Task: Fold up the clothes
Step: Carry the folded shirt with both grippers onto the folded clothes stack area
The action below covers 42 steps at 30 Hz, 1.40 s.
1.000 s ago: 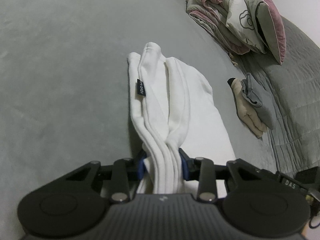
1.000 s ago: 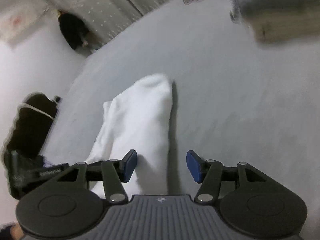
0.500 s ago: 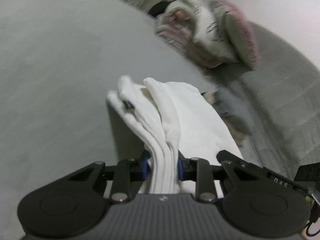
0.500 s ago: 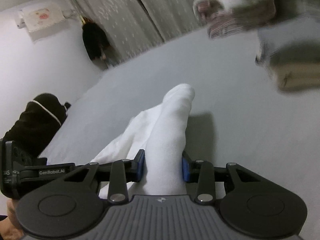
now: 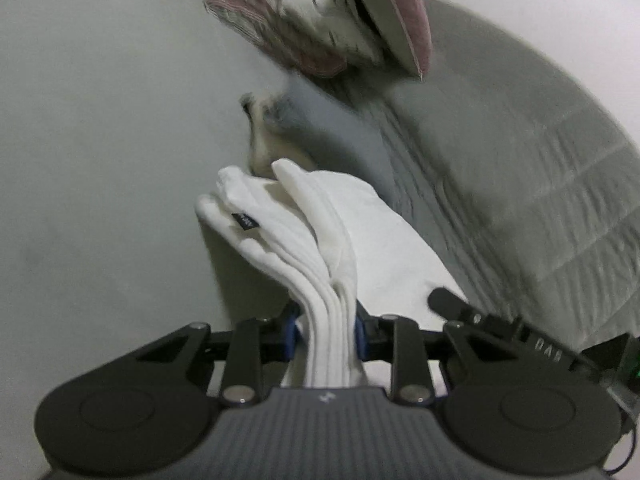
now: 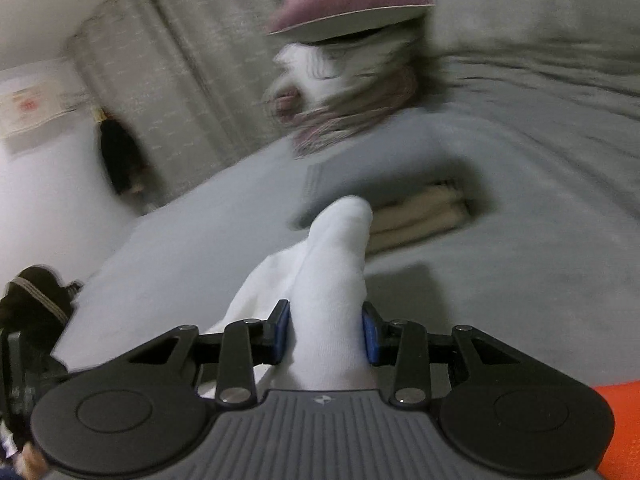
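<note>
Since the earlier frames, both grippers have been carried across the bed with the white garment between them, and the right jaws, which stood apart around the cloth a second ago, are now pressed onto it. Nearest in the left wrist view, the left gripper is seen pinching a bunched, ribbed edge of the white garment, its blue pads squeezed against several stacked layers. A small dark label is shown on the outer fold. In the right wrist view, the right gripper is likewise clamped on a thick rolled part of the same white garment, with cloth filling the gap between its pads. The garment is thus held at two places and appears lifted at its near end, while its far part trails toward the grey bed surface.

Just beyond the garment's far tip, a small stack of folded clothes, beige beneath grey, is seen lying on the bed; it was well off to one side earlier and is now almost directly ahead. Farther back, a rumpled patterned quilt and pink-edged pillow are piled, heavily blurred by the motion. A curtain closes the background in the right view.

The change suggests that folding of this piece is finished and that it is being moved toward the stack. Whether the folds stay aligned during transport cannot be told from the blur.
</note>
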Each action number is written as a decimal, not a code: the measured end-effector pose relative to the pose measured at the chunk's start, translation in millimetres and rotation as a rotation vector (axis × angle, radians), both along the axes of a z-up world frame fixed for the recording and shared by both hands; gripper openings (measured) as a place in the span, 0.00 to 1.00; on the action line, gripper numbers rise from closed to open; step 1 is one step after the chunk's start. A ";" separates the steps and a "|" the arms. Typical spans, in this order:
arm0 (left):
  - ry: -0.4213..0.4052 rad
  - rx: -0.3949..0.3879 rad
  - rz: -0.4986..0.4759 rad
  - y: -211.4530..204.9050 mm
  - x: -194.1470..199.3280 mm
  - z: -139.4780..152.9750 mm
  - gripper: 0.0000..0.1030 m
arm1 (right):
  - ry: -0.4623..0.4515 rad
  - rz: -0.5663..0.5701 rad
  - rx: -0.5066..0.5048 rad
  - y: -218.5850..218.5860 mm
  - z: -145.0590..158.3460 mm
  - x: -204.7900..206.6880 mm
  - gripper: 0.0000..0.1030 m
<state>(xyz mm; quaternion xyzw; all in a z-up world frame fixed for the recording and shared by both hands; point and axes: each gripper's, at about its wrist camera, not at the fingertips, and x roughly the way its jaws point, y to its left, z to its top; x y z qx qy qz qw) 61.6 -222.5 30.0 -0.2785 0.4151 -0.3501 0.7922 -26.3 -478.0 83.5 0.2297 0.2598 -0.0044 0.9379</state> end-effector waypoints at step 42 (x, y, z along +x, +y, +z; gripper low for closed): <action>-0.148 0.491 0.027 -41.0 -53.6 21.7 0.70 | 0.201 -0.211 -0.400 5.7 -5.0 -32.9 0.70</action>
